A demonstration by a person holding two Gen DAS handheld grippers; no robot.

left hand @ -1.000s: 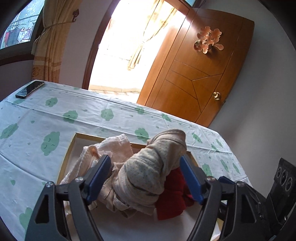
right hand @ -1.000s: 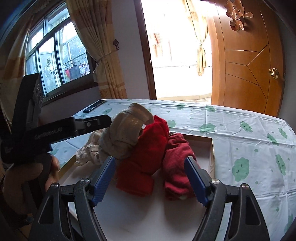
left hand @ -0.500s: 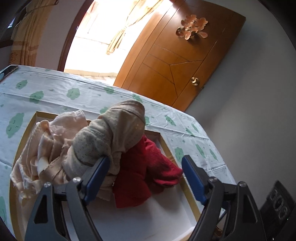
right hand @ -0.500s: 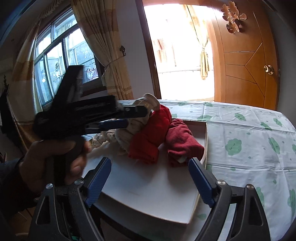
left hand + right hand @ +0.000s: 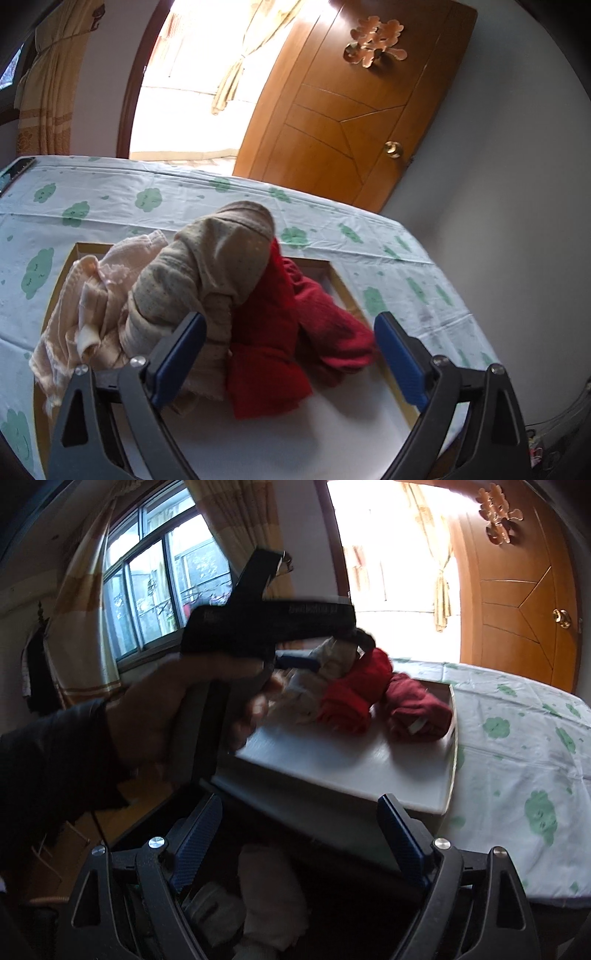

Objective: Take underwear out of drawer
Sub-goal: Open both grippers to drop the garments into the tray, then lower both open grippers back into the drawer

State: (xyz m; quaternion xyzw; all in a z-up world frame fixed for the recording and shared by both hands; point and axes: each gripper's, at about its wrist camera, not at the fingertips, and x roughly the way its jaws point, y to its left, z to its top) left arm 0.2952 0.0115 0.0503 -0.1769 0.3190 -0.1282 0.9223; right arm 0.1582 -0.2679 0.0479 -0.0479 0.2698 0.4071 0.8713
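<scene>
Left wrist view, left to right:

- Phone point(image 5: 16, 171): dark, at the far left edge of the table point(image 5: 110, 199), which carries a white cloth printed with green clouds.
- Tray point(image 5: 345, 291): shallow, white-floored, pale wooden rim, set on the table; it holds all the underwear.
- Cream underwear point(image 5: 81, 310): ribbed, crumpled, at the tray's left end, spilling over the rim.
- Beige underwear point(image 5: 207, 269): finely dotted, rolled and humped highest in the pile, leaning on the cream piece and the red one.
- Red underwear point(image 5: 266, 350): bright red, folded, middle of the tray.
- Dark red underwear point(image 5: 332, 336): bunched, just right of the red piece.
- Left claw point(image 5: 290, 354): wide and opening; the red pieces lie between its blue pads, unpressed; the left pad lies against the beige roll.
- Door point(image 5: 351, 110): wooden, ajar, gold ornament.

Right wrist view:

- Hand point(image 5: 166, 709): holds the left claw's grip above the pile.
- Right claw point(image 5: 299, 843): wide, empty, below the tray's near edge over a dark space with pale cloth.
</scene>
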